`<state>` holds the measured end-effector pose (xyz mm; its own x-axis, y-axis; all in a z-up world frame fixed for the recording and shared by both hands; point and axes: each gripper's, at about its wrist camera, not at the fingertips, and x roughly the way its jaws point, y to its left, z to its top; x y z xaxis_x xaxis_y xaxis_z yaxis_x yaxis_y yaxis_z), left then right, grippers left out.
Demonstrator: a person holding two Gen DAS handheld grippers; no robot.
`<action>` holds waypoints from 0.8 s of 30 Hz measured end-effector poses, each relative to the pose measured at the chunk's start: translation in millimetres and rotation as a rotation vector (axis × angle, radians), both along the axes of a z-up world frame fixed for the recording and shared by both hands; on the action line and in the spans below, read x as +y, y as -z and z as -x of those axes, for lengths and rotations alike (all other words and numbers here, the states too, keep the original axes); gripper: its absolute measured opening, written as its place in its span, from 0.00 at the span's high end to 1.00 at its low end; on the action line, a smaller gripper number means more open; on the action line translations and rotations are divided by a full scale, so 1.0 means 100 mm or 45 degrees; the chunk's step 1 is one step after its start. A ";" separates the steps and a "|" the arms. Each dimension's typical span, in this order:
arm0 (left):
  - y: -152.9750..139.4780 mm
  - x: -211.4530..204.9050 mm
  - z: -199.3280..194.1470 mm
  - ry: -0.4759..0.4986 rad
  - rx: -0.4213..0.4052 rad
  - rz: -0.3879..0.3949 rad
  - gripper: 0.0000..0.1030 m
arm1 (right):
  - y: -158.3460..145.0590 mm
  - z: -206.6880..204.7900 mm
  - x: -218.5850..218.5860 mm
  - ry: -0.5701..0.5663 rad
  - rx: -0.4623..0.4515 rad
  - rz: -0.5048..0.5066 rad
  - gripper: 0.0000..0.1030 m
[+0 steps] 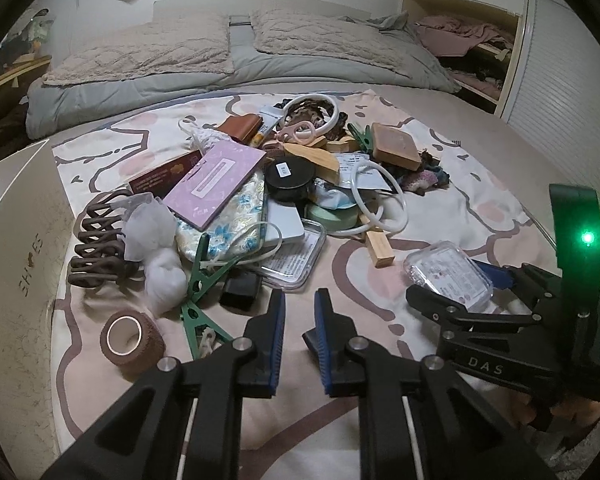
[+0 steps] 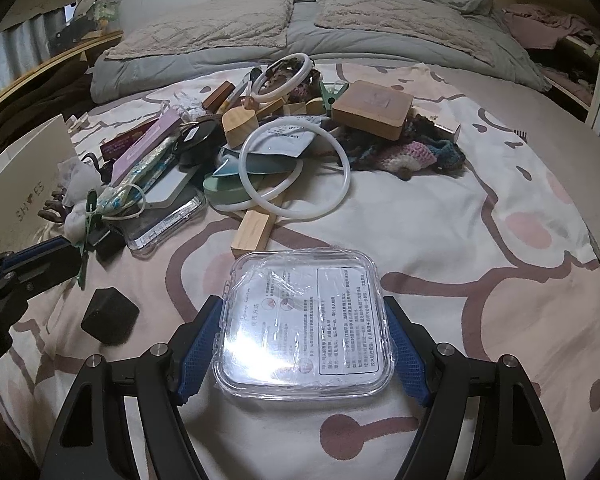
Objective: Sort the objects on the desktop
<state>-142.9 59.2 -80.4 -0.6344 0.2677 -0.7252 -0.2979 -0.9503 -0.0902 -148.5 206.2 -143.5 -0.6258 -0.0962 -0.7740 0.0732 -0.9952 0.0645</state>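
A clear plastic box (image 2: 304, 324) with a printed label lies on the patterned sheet (image 2: 480, 216), between the blue pads of my right gripper (image 2: 302, 344); the pads sit at its two sides. It also shows in the left wrist view (image 1: 448, 276) beside the right gripper (image 1: 480, 300). My left gripper (image 1: 300, 340) hovers over bare sheet with a narrow gap between its pads, holding nothing. A pile of objects (image 1: 284, 176) lies ahead: purple booklet (image 1: 216, 182), black round tin (image 1: 289, 174), white rings (image 2: 296, 172), wooden blocks (image 2: 252, 232).
A tape roll (image 1: 130, 338), green clips (image 1: 200, 276), brown hair claw (image 1: 96, 244) and a black cube (image 2: 110, 316) lie nearby. A white shoe box (image 1: 16, 248) stands at the left. Pillows (image 1: 308, 32) and a grey duvet lie behind.
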 end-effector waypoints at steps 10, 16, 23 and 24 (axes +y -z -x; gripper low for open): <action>0.00 -0.12 0.05 -0.021 -0.029 -0.070 0.88 | -0.07 -0.03 0.07 0.015 0.032 0.040 0.24; 0.07 -0.13 0.08 -0.024 -0.069 -0.125 0.51 | -0.19 -0.09 0.10 0.010 0.080 0.058 0.24; 0.21 0.03 0.07 0.046 -0.134 -0.094 0.44 | -0.32 -0.14 0.20 0.021 0.134 0.117 0.24; 0.23 0.05 0.07 0.057 -0.146 -0.092 0.44 | -0.33 -0.14 0.22 0.024 0.137 0.124 0.24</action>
<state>-150.1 64.4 -103.4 -0.5346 0.3479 -0.7702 -0.3239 -0.9261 -0.1935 -134.3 227.9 -110.3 -0.7072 -0.1547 -0.6899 0.0662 -0.9860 0.1533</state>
